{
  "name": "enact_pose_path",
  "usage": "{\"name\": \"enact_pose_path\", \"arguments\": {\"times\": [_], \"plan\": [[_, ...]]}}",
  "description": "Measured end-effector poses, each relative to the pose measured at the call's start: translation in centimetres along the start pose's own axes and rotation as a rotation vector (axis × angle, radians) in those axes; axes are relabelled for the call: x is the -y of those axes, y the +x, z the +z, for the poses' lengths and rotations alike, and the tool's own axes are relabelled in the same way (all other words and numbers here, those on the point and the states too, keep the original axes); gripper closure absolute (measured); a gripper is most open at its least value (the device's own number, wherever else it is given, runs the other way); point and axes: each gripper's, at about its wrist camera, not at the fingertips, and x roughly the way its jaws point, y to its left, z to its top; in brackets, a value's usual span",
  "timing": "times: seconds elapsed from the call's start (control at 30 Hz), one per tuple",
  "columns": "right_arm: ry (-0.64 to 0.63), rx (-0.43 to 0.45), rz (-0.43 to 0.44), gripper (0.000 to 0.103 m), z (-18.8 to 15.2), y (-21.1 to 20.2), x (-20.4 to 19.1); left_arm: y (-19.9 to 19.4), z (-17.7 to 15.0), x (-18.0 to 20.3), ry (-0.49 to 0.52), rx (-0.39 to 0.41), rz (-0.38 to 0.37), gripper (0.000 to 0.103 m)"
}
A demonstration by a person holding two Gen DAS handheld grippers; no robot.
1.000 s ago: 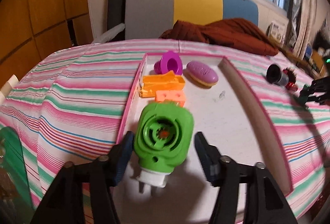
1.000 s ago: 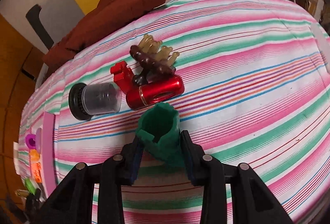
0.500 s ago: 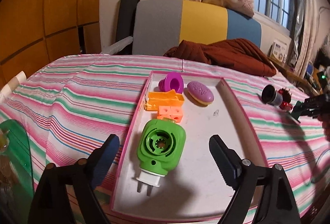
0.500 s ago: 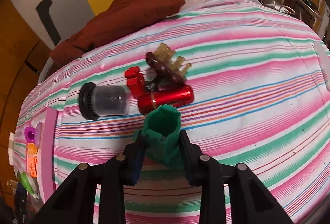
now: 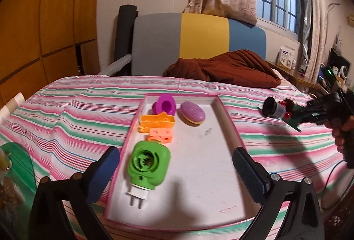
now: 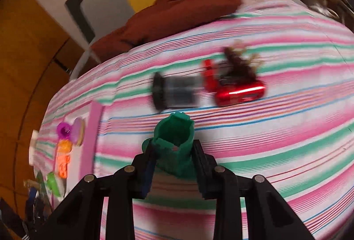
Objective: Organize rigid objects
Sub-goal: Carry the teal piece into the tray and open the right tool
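A pink-rimmed white tray (image 5: 230, 127) lies on the striped bed. In it are a green plug-in device (image 5: 149, 162), orange pieces (image 5: 158, 126), a purple cup (image 5: 164, 105) and a purple oval soap (image 5: 192, 111). My left gripper (image 5: 177, 167) is open and empty, raised above the tray's near end. My right gripper (image 6: 173, 156) is shut on a dark green plastic piece (image 6: 174, 142), held above the bed; it also shows in the left wrist view (image 5: 318, 109). The tray shows at the left of the right wrist view (image 6: 94, 129).
On the bed right of the tray lie a black-capped clear jar (image 6: 174, 92), a red cylinder (image 6: 241, 94), a red block (image 6: 209, 76) and a brown hair claw (image 6: 239, 63). A brown blanket (image 5: 223, 69) lies at the bed's far end. A green glass surface (image 5: 17, 164) sits left.
My left gripper opened, let go of the green plug-in device in the tray, and drew back and up. My right gripper lifted the dark green piece and swings left toward the tray.
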Motion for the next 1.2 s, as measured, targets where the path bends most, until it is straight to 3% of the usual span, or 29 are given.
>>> {"name": "enact_pose_path", "arguments": {"times": [0.27,0.53,0.87,1.2], "plan": [[-0.153,-0.009,0.083,0.072,1.2,1.6,-11.1,-0.8,-0.4,0.3,0.008,-0.012,-0.02,0.001],[-0.268,-0.024,0.026,0.072,2.5,6.7,-20.1,-1.5,-0.8,-1.4,-0.021,-0.01,-0.018,0.001],[-0.287,-0.041,-0.128,0.072,3.4,12.3,-23.0,-1.9,-1.2,-4.1,-0.117,-0.018,-0.03,0.001],[-0.236,-0.046,-0.127,0.072,3.6,13.0,-22.3,-1.6,-1.4,-4.4,-0.15,-0.033,-0.046,0.0]]}}
